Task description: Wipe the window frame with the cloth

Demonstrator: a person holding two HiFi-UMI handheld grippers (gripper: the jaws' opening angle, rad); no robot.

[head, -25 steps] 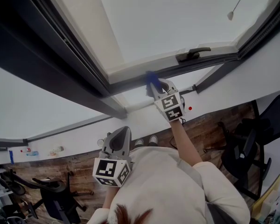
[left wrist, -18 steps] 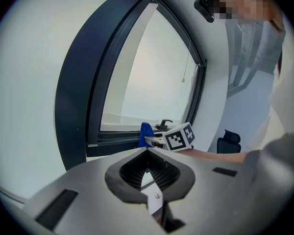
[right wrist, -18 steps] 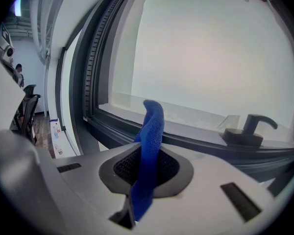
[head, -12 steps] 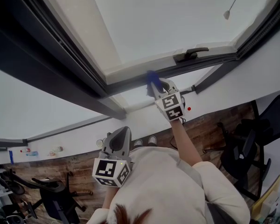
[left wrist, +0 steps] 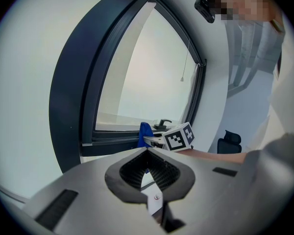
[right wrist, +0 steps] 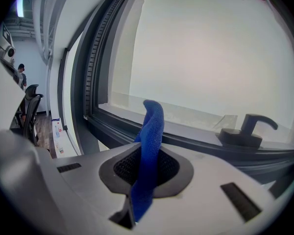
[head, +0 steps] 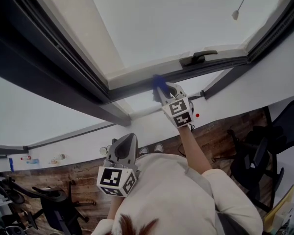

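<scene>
At 12 o'clock, on the lower frame (head: 132, 86): right gripper (head: 162, 93) pinches the cloth (head: 159, 83), tip apparently touching the rail; handle (head: 200, 58) at its 2 o'clock. Left gripper (head: 126, 142) closed, empty, idle at 7. Wiping is probably mid-way; the side rails look undone.

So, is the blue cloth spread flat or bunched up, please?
Bunched: the blue cloth stands as a narrow folded strip pinched in the right hand-held gripper.

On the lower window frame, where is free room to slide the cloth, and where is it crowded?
Free: the lower frame between the blue cloth and the left corner. Crowded: right of the cloth, where the window handle sits on the frame.
</scene>
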